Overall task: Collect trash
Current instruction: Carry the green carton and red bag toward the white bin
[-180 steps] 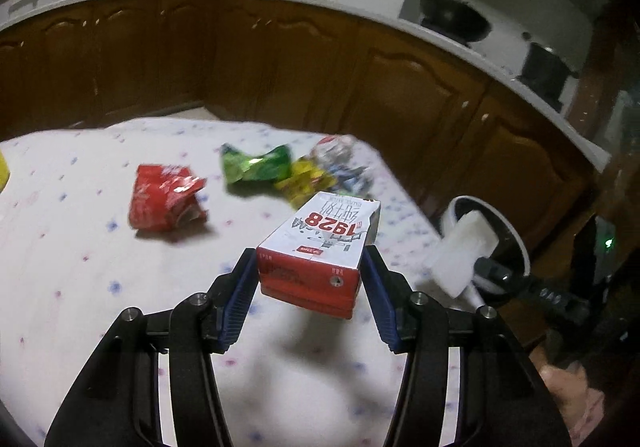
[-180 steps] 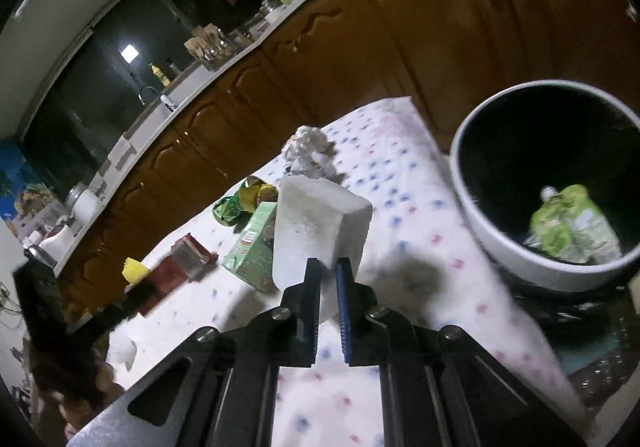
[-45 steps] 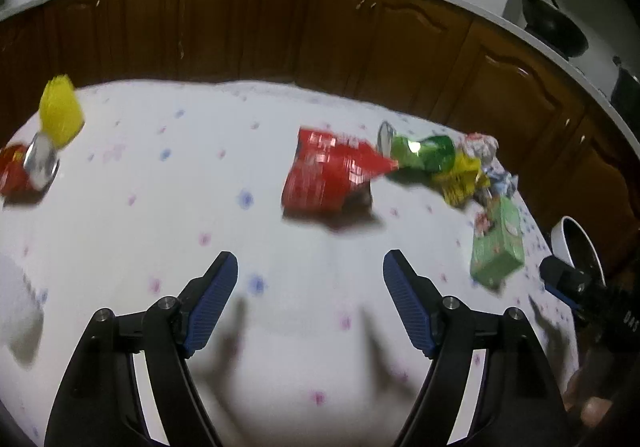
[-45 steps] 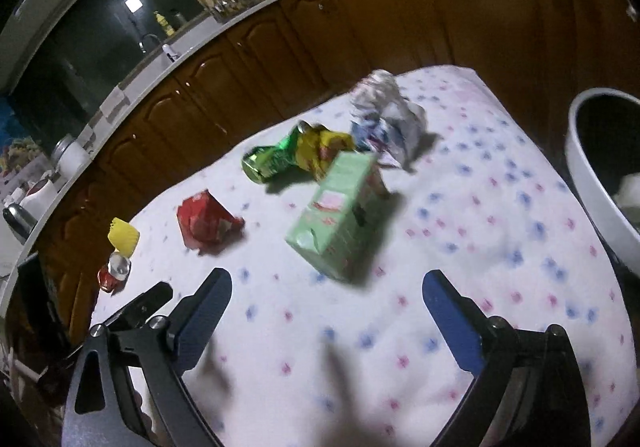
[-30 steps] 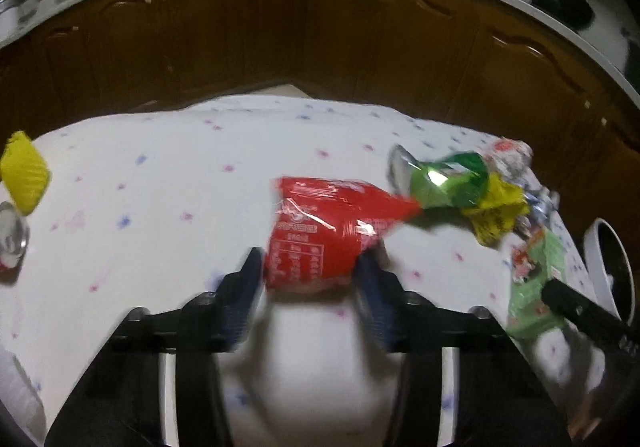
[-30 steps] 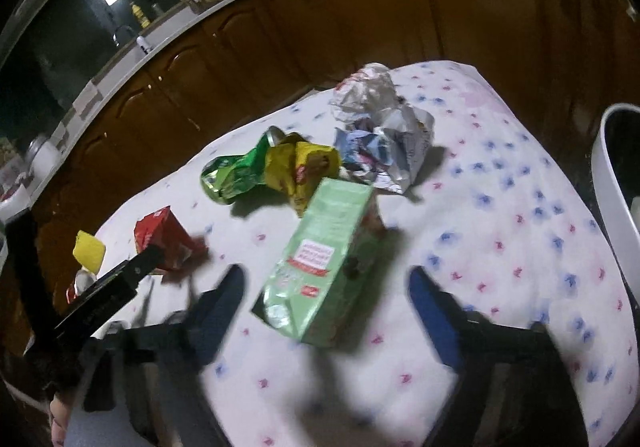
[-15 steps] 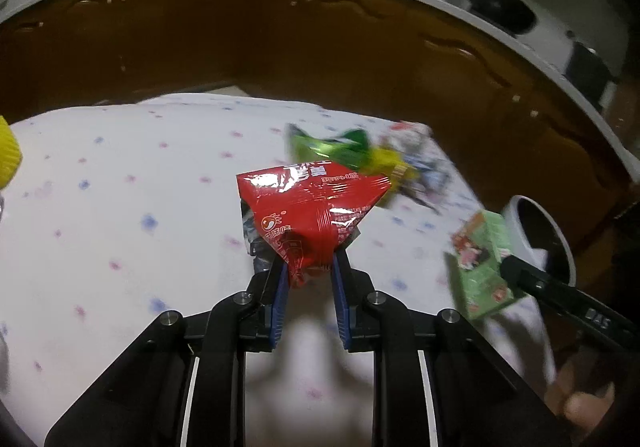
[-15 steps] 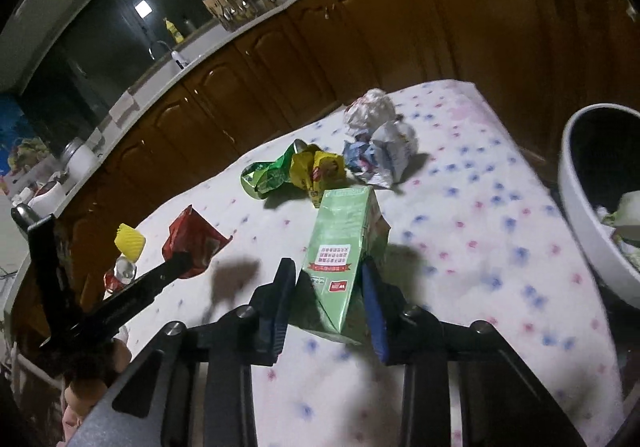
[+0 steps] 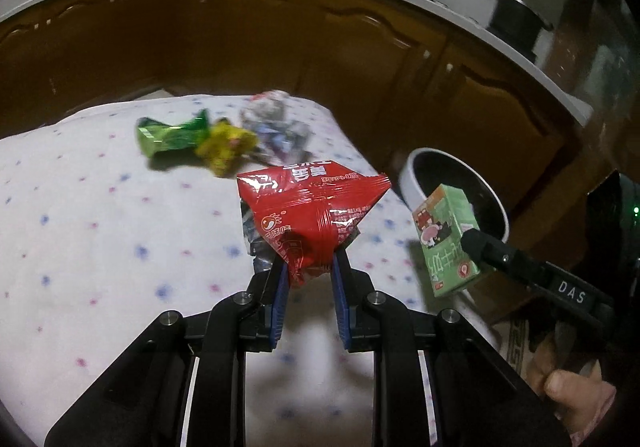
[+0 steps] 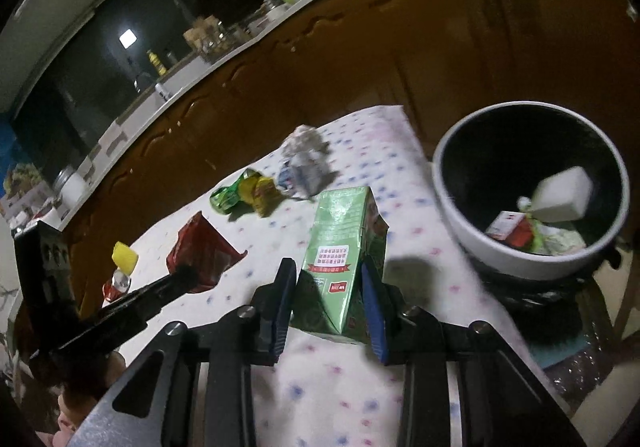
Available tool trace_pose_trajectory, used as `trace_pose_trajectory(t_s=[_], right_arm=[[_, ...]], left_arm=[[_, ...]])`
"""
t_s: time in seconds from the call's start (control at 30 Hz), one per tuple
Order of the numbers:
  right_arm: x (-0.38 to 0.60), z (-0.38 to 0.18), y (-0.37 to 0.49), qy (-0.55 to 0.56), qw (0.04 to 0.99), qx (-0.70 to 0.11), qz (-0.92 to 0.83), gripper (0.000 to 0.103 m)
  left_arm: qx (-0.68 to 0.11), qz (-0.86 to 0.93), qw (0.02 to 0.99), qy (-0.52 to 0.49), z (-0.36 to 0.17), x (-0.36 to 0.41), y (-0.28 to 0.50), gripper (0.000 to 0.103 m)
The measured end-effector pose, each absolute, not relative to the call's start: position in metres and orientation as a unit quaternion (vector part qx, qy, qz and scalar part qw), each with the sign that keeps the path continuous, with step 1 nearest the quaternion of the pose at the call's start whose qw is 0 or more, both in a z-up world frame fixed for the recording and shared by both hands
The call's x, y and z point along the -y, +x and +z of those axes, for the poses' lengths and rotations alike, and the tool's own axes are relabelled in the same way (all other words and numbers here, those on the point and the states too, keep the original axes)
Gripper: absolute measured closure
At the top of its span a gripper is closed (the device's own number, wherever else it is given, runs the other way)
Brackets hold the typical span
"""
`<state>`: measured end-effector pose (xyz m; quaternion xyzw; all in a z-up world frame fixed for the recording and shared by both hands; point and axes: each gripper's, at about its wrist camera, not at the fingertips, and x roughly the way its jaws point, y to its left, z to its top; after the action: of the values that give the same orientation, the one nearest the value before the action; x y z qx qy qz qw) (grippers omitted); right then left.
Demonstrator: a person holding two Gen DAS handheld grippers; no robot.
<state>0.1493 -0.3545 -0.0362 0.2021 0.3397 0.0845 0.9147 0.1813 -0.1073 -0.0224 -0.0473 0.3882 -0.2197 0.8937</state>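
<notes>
My left gripper [image 9: 308, 275] is shut on the lower corner of a red snack wrapper [image 9: 310, 211], held above the dotted tablecloth [image 9: 100, 231]. In the right wrist view my right gripper [image 10: 328, 307] is shut on a green drink carton [image 10: 342, 243], lifted off the cloth. The same carton [image 9: 446, 239] shows at the right of the left wrist view, and the red wrapper [image 10: 202, 257] at the left of the right wrist view. A white bin [image 10: 452, 203] with a black liner stands past the table's right edge; it holds a white carton [image 10: 562, 195] and other trash.
A green wrapper [image 9: 172, 135], a yellow wrapper [image 9: 226, 147] and crumpled silvery paper [image 9: 276, 123] lie at the far side of the table. A yellow piece [image 10: 125, 258] and a crushed can [image 10: 116, 285] lie far left. Brown cabinets [image 9: 280, 47] run behind. A person's hand [image 9: 576, 407] shows at the lower right.
Both grippers have closed on their items and lifted them: the left on the red wrapper, the right on the green carton. Both have swung right, toward the bin.
</notes>
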Motion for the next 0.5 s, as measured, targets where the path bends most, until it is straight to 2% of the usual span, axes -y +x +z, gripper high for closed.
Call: trace_pose_trajectory(t_s=[0.5], right_arm=[[0.427, -0.024, 0.117, 0.232, 0.922, -0.307, 0.035, 0.07]], left_arm=[[-0.389, -0.27, 0.881, -0.006, -0.016, 0.18, 0.175, 0.084]])
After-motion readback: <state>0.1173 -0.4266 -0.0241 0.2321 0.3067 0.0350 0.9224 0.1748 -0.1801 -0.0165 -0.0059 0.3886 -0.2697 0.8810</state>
